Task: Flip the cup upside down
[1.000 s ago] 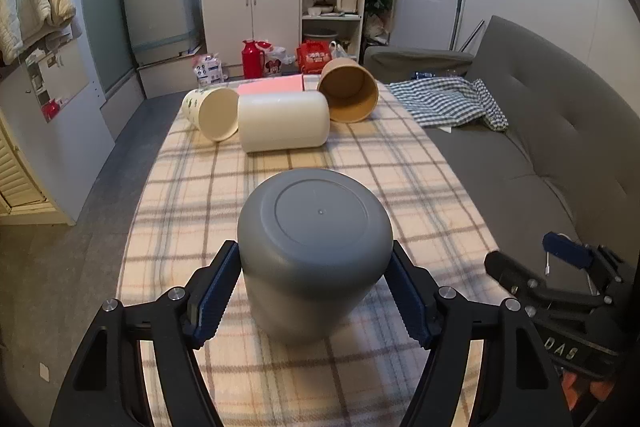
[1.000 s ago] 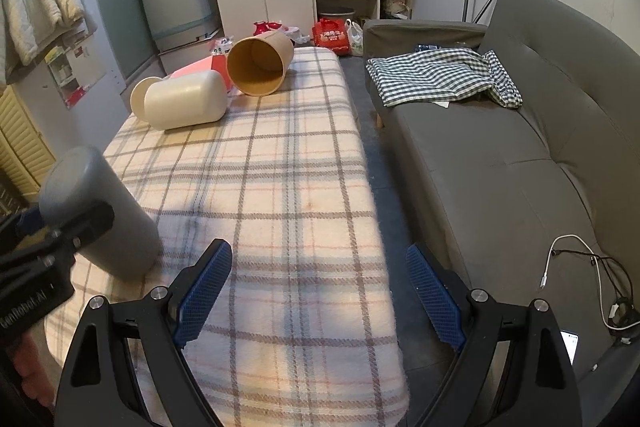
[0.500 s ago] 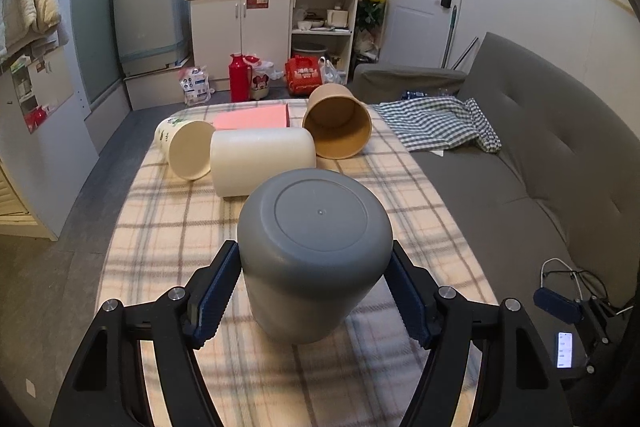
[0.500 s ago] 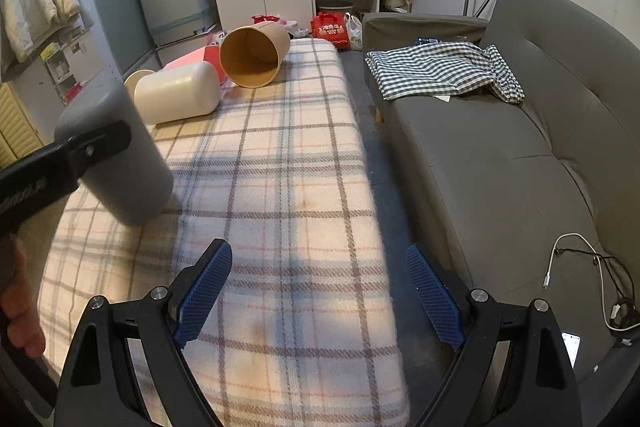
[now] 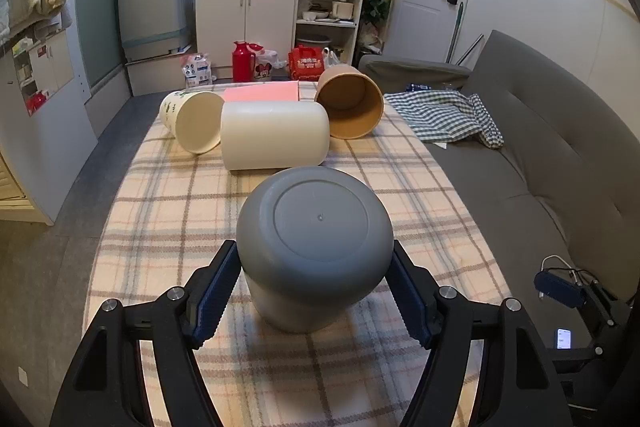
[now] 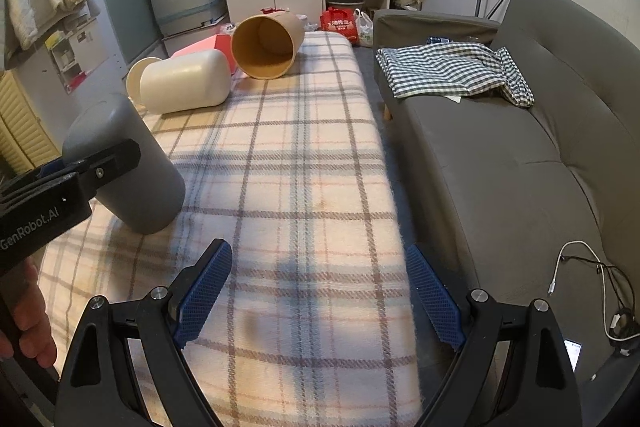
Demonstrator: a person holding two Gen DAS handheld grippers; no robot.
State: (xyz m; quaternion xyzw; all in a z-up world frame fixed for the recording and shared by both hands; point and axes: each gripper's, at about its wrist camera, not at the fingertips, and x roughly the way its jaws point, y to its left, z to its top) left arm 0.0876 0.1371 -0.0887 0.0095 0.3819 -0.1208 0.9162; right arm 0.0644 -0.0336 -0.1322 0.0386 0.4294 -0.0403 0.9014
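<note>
Plaid tabletop (image 5: 168, 211) beside a grey sofa (image 6: 500, 163): the left gripper (image 5: 312, 287) has its jaws clamped on a tilted grey cup (image 5: 316, 247), base up; the right gripper (image 6: 320, 291) has its jaws wide apart, holding nothing.

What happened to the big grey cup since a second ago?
The left gripper kept its hold on the grey plastic cup and lifted it off the plaid tablecloth, tilting it bottom-forward. The open right gripper, cream cup and brown paper cup stayed put.
</note>
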